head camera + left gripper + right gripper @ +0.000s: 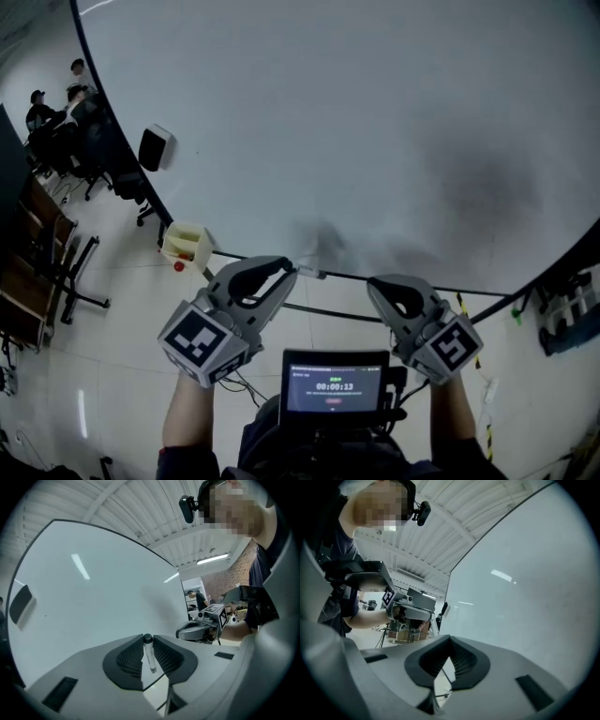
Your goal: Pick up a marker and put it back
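My left gripper (287, 272) is shut on a slim marker (312, 273) with a pale barrel and a dark cap. In the left gripper view the marker (149, 652) stands pinched between the two ribbed pads, cap end up. The left gripper is held just in front of the whiteboard's (356, 122) lower edge. My right gripper (380, 287) hovers to the right of it at about the same height. In the right gripper view its jaws (450, 641) meet at the tips with nothing between them.
A black eraser (155, 147) sticks to the whiteboard at its left edge. Below the eraser hangs a pale yellow holder box (185, 242) with a red item. A small screen (335, 382) sits at my chest. People sit on office chairs (66, 112) at far left.
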Available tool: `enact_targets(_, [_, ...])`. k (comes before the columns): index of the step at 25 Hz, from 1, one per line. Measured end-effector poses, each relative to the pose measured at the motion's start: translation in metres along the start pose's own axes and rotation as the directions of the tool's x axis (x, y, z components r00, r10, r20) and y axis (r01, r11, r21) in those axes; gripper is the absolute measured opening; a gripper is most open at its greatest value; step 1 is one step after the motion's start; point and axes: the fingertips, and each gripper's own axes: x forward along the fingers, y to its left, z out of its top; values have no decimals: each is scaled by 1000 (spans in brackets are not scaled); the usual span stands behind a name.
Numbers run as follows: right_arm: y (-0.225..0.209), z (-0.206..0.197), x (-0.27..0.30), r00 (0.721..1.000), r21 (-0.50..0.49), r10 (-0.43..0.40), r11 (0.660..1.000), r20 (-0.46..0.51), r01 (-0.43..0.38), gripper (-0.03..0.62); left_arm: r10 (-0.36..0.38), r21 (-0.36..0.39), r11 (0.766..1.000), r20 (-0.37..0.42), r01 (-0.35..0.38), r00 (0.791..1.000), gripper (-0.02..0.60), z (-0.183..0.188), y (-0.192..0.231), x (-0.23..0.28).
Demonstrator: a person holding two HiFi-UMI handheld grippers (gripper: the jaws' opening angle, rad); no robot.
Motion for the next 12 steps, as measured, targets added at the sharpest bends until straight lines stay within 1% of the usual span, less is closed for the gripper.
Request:
enact_targets(2, [-13, -5, 1, 999, -4, -40, 999, -30, 40, 11, -73, -9, 997, 9, 73, 997, 71, -4, 0, 19])
enact_targets(5, [-36, -12, 2, 992, -12, -108, 994, -70, 107, 11, -181, -35, 983, 29, 182, 983, 71, -10, 3, 48])
enact_targets(8, [-52, -20, 3, 980, -22, -175, 985, -98, 173, 11, -276, -53, 959, 44, 278, 960, 71, -14, 6, 70])
enact_targets(12, [-69, -28, -14, 955, -29, -263, 965, -133, 262, 11, -372, -49, 926, 59, 375, 926, 71, -13, -4, 97])
